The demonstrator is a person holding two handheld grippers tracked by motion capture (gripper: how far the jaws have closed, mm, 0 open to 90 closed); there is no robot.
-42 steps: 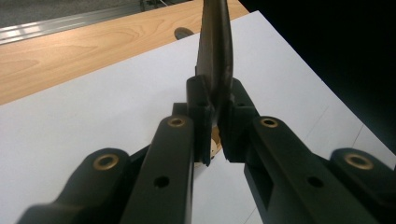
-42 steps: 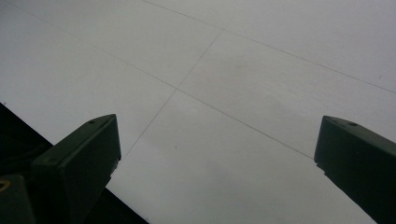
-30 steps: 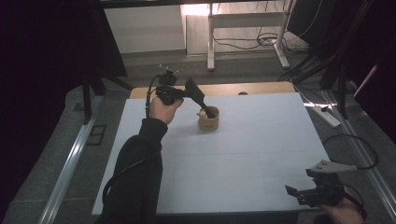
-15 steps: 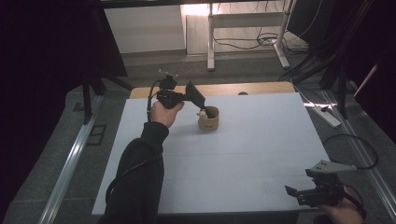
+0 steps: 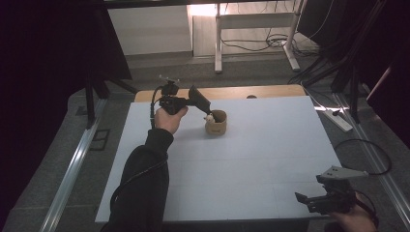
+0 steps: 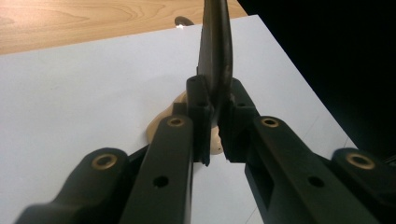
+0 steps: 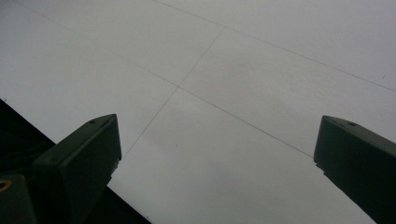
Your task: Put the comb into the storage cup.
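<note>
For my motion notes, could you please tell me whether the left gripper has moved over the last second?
Yes: the left gripper has dipped slightly toward the brown cup, its tip now at the rim, clamping a thin dark tool.

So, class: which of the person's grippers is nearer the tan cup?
Left. The left gripper sits at the tan cup, clamped on a dark flat tool by its rim; the right gripper rests open at the near table edge.
</note>
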